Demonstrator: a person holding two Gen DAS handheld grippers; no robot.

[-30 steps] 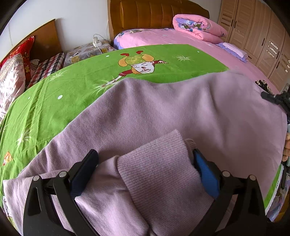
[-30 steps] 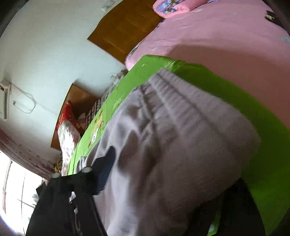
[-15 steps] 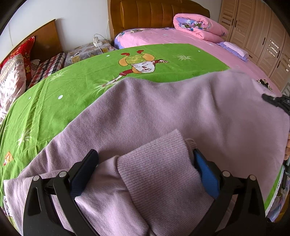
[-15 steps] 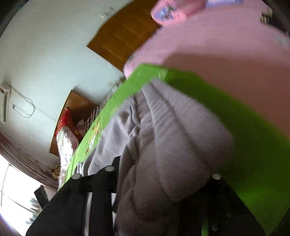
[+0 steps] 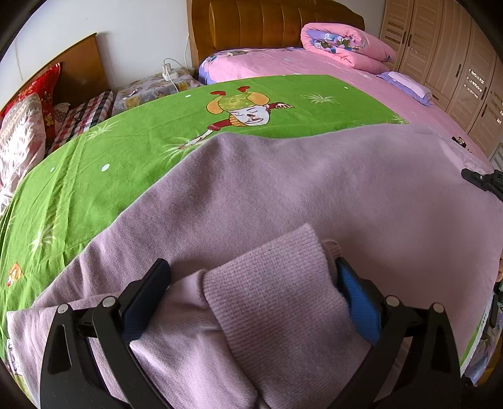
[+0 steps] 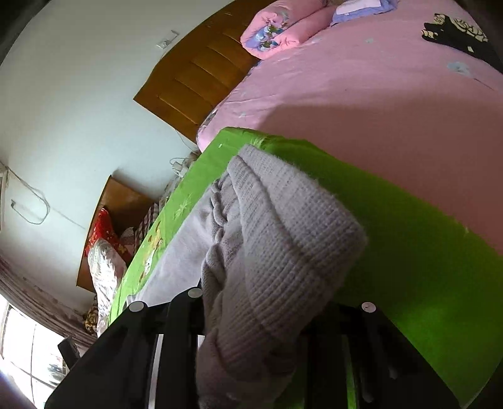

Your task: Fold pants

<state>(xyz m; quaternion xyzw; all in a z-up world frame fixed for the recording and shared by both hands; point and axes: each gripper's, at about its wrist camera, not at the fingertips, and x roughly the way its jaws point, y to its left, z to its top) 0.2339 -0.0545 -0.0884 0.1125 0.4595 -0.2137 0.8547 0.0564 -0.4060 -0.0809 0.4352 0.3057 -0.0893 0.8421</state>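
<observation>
Lilac knit pants [image 5: 298,195] lie spread across a green cartoon sheet [image 5: 141,144] on the bed. My left gripper [image 5: 251,283] stands wide apart, with the ribbed cuff end [image 5: 276,299] of the pants lying loose between its jaws. My right gripper [image 6: 261,314] is shut on the ribbed waistband [image 6: 283,251] at the pants' other end, bunching it above the green sheet [image 6: 408,251]. Its black tip [image 5: 484,181] shows at the right edge of the left wrist view.
A pink bed [image 5: 345,78] with a folded pink quilt [image 5: 342,47] lies behind, with a wooden headboard [image 5: 267,25]. Wardrobes [image 5: 456,69] stand at the right. Red and patterned pillows [image 5: 28,119] lie at the left. A dark item [image 6: 456,34] lies on the pink bed.
The right gripper has closed on the waistband, which bunched up between its jaws. The pants' far edge has shifted slightly. The left gripper has not moved.
</observation>
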